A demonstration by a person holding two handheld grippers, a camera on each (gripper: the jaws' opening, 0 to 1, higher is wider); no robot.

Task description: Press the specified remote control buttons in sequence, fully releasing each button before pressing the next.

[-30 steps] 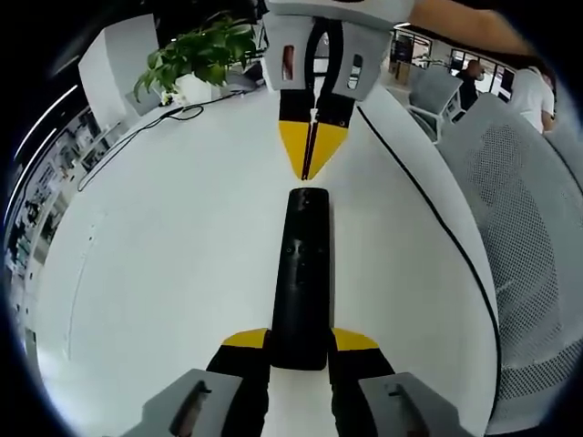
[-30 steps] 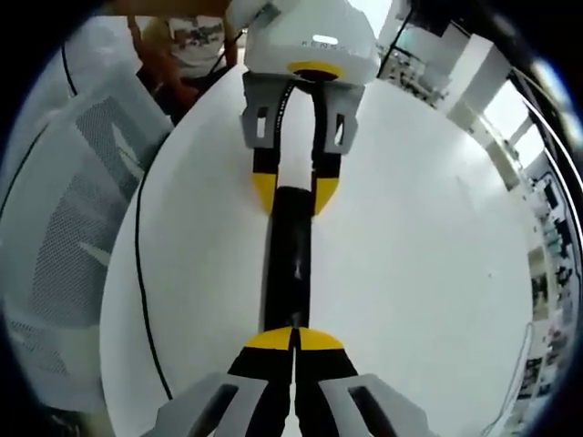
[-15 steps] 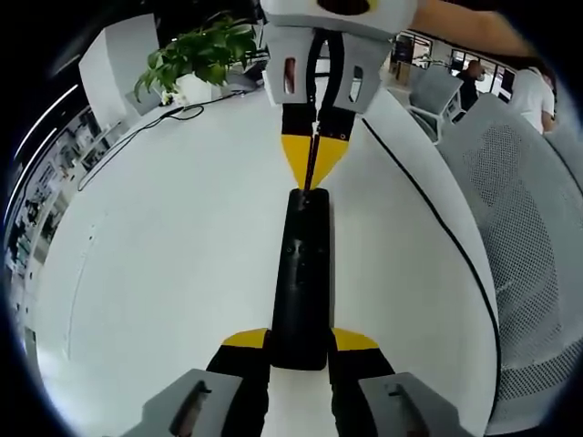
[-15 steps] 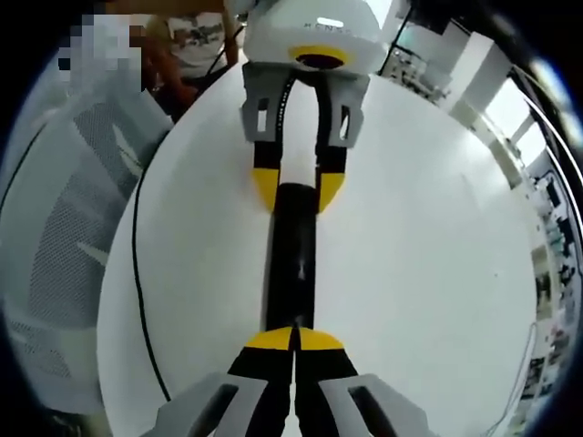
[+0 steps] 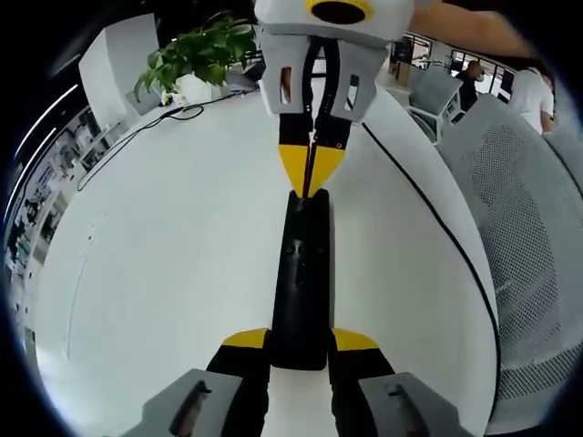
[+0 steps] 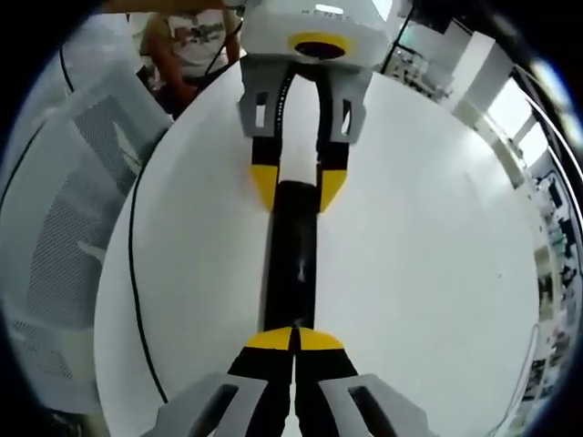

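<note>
A long black remote (image 5: 301,273) lies on the white table (image 5: 155,264), running straight away from my left gripper (image 5: 301,341), which is shut on its near end with a yellow tip on each side. My right gripper (image 5: 311,175) comes in from the top, shut, its joined yellow tips resting at the remote's far end. In the right gripper view the same remote (image 6: 291,264) runs up from my shut right gripper (image 6: 293,339), whose tips sit on its close end. The left gripper (image 6: 298,189) clamps the far end.
A potted plant (image 5: 196,55) and a black cable (image 5: 137,135) sit at the table's far left. A thin black cord (image 5: 428,196) follows the right edge beside a grey mesh chair (image 5: 528,209). A person (image 6: 196,36) stands behind the table.
In the left gripper view the right gripper has come down toward me, and its shut tips now meet the remote's far end. The left gripper and remote have stayed put.
</note>
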